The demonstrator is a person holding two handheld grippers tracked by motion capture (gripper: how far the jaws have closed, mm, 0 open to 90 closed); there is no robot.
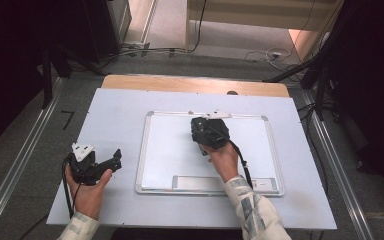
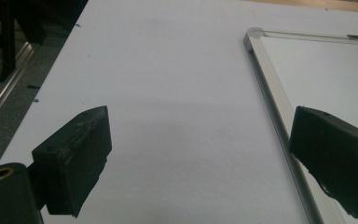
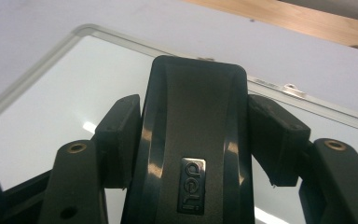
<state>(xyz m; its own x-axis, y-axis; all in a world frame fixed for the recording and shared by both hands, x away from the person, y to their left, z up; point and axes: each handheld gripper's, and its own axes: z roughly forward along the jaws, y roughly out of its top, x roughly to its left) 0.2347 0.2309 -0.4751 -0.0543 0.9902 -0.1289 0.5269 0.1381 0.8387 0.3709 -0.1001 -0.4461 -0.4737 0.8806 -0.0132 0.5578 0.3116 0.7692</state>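
Wiping a whiteboard (image 1: 170,150) with a black eraser (image 3: 193,140), judged from the grip and the spot. Right hand-held gripper (image 1: 209,131) clamped on that eraser, jaws pressing its two long sides, down at the upper middle of the board just under the top frame edge in the high view. Left hand-held gripper (image 1: 116,159) idle at the lower left of the frame, resting on the pale counter (image 1: 115,110) just beside the board's left edge, jaws spread wide with nothing between them. To do the stroke well: keep the eraser's felt face flat on the surface, press evenly, sweep in long overlapping passes, stay short of the aluminium frame so the eraser is not knocked askew in the jaws. Worth steadying the board with the free gripper if it starts to slide, since nothing seems to hold it down. From the right gripper view: the raised logo plate on the eraser's back and a small hanger clip (image 3: 292,88) on the board's top rail, both too small to read from above. From the high view: the tray strip (image 1: 198,183) along the board's bottom edge. From the left gripper view: the board's top left corner (image 2: 254,35) and bare counter ahead.
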